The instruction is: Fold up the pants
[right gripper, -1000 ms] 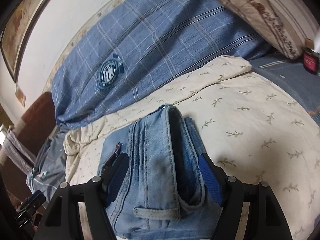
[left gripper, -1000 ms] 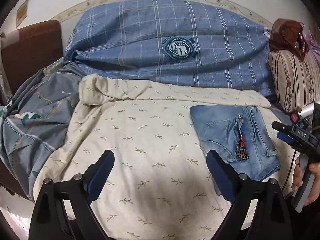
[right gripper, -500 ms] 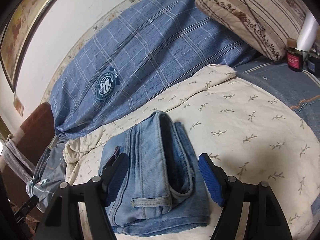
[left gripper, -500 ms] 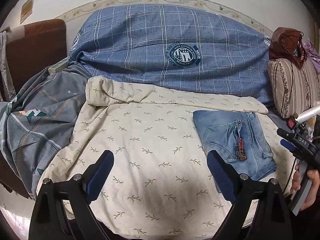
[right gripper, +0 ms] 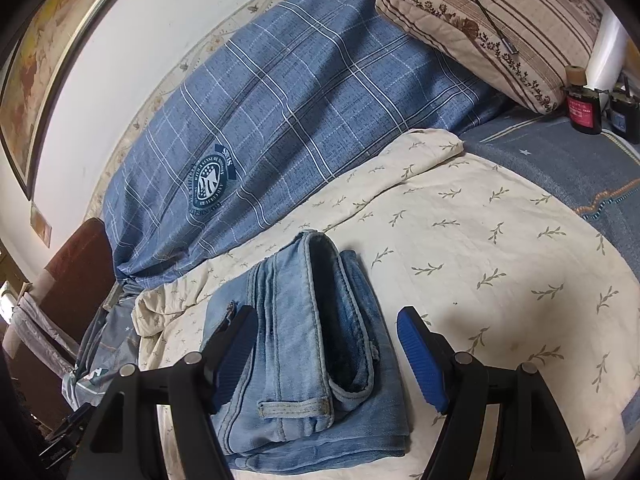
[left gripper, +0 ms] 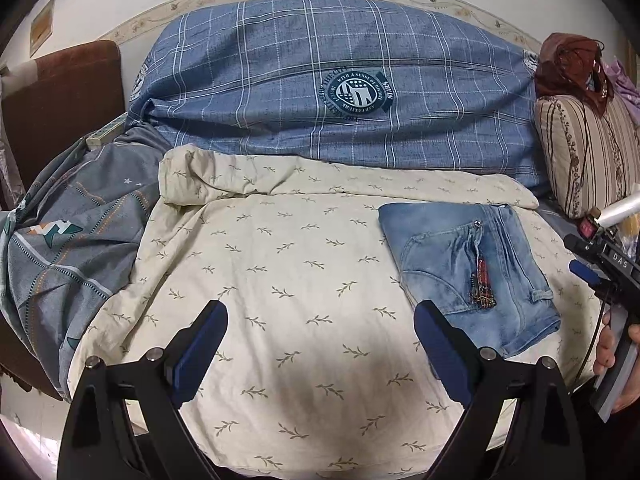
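The pants (right gripper: 308, 344) lie folded into a compact bundle on the cream sheet (right gripper: 480, 248), at lower centre of the right wrist view and at right of centre in the left wrist view (left gripper: 468, 272). Judging by that, the folding itself looks finished, and the step in hand is letting go and backing off; the next move likely calls for little more than lifting both tools clear without snagging the top layer (a belt loop sits at the near edge).

The right hand-held gripper (right gripper: 324, 356) hangs just over the bundle, tilted down, jaws spread wide to either side of the denim with no pad pressing on it, though the left pad is close enough that contact is hard to rule out. The left hand-held gripper (left gripper: 320, 356) is also wide open, empty, over bare sheet at lower centre of its frame, well apart from the pants. A hand (left gripper: 616, 356) on the right tool's handle shows at that frame's right edge
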`<state>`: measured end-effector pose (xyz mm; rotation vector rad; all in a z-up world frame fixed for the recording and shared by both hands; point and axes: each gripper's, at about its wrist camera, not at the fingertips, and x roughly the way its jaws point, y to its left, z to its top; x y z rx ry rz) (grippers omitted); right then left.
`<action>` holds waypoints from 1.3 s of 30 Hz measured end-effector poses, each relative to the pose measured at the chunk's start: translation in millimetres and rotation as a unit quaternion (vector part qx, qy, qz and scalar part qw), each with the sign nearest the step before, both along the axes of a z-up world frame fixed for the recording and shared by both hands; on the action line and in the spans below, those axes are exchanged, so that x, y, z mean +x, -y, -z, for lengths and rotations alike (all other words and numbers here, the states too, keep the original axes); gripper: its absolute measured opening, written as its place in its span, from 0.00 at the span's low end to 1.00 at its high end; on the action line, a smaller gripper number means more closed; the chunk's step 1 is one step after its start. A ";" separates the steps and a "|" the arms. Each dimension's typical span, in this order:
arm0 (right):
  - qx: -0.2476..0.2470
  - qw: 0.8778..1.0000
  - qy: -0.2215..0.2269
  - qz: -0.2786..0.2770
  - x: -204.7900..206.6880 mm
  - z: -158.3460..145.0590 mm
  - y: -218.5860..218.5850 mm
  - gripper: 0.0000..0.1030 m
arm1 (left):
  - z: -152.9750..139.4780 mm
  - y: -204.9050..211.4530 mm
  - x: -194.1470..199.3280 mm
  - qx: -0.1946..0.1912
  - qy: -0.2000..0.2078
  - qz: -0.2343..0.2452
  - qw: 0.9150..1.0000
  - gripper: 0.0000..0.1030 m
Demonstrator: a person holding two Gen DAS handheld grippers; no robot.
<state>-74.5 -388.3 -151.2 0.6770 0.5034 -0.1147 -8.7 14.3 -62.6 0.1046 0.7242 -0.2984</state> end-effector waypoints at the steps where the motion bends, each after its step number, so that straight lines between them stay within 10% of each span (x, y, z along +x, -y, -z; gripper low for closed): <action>1: 0.001 1.000 0.001 -0.001 -0.4 -0.3 0.0 0.73 | 0.3 0.6 -0.1 0.001 0.000 0.001 1.000 0.92; 23: 0.018 0.999 -0.032 -0.039 7.2 11.9 6.2 0.73 | 22.3 33.0 44.0 0.013 -0.035 0.020 0.999 0.92; 39: 0.039 0.985 -0.094 -0.140 70.0 35.4 39.6 0.73 | 46.3 99.8 82.4 -0.042 -0.062 0.167 0.983 0.92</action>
